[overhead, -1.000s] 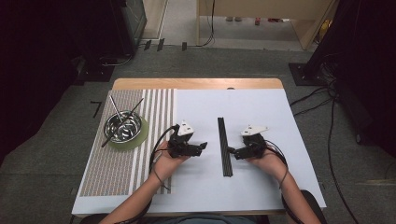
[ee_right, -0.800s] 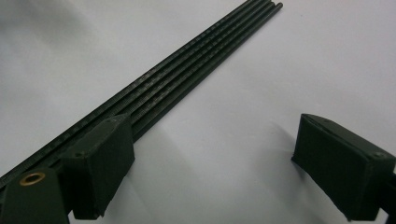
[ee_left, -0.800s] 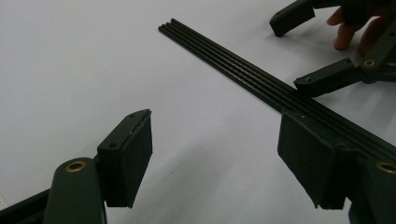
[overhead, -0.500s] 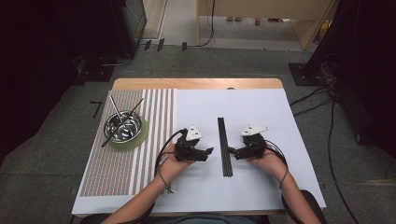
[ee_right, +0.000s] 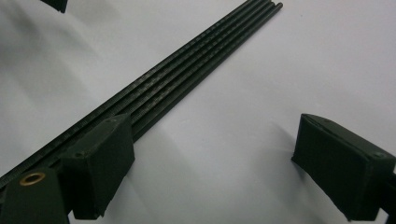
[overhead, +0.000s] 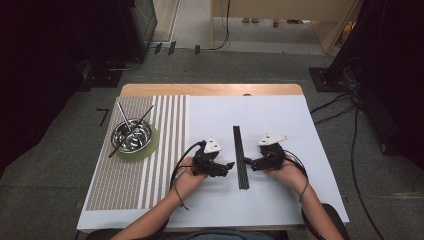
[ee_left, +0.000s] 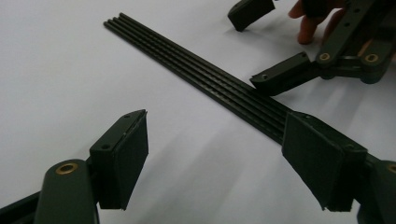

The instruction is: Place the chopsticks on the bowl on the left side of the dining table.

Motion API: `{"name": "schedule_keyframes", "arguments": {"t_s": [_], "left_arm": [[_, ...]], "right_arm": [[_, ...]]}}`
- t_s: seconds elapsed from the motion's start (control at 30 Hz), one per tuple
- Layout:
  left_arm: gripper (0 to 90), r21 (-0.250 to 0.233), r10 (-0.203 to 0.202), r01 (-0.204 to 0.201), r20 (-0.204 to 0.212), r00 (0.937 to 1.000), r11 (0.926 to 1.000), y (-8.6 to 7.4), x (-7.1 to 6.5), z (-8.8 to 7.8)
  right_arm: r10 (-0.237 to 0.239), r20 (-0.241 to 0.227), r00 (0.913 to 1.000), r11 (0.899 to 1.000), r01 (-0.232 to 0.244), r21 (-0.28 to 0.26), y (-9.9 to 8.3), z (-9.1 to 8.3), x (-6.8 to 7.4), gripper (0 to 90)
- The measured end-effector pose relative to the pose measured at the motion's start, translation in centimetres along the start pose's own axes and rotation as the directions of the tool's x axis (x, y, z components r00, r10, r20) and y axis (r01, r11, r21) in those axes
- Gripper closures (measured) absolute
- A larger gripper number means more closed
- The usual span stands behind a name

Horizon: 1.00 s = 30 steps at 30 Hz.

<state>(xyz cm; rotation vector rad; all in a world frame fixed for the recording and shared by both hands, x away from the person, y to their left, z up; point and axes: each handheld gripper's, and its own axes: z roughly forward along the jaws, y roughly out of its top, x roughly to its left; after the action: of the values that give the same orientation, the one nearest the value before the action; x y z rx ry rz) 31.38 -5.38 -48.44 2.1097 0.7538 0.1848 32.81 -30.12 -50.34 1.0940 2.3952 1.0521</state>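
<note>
While closing on the rods mid-tabletop, left gripper now nearer, spread wider, empty; right gripper wide, empty; grasp pending

A grey carpeted floor surrounds the table, whose wooden far edge shows beyond a white cover. Dark equipment stands left and right, with cables trailing off the right edge. Pale wooden furniture stands beyond.

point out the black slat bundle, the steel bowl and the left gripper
black slat bundle (overhead: 241, 157): high view, middle of its length.
steel bowl (overhead: 132, 136): high view, inner bottom.
left gripper (overhead: 226, 166): high view, midway between its open fingertips.
</note>
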Motion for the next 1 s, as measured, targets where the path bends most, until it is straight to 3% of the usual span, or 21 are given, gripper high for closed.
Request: {"name": "schedule_keyframes", "arguments": {"t_s": [0.37,0.57,1.0], "left_arm": [[22.5,0.002,0.005,-0.005,0.014,0.9999,1.0,-0.2,-0.6,0.8],[22.3,0.003,0.04,-0.04,0.006,0.9992,0.9992,-0.4,-1.0,1.2],[22.0,0.001,0.023,-0.023,0.032,0.9992,0.9997,-0.5,-1.5,1.8]], "right_arm": [[0.002,0.001,1.0,1.0,-0.002,0.001,0.0,0.0,0.0,11.9],[0.002,0.001,1.0,1.0,-0.002,0.0,0.0,0.0,0.0,11.8],[0.0,0.0,1.0,1.0,0.0,0.0,0.0,0.0,0.0,11.8]]}}
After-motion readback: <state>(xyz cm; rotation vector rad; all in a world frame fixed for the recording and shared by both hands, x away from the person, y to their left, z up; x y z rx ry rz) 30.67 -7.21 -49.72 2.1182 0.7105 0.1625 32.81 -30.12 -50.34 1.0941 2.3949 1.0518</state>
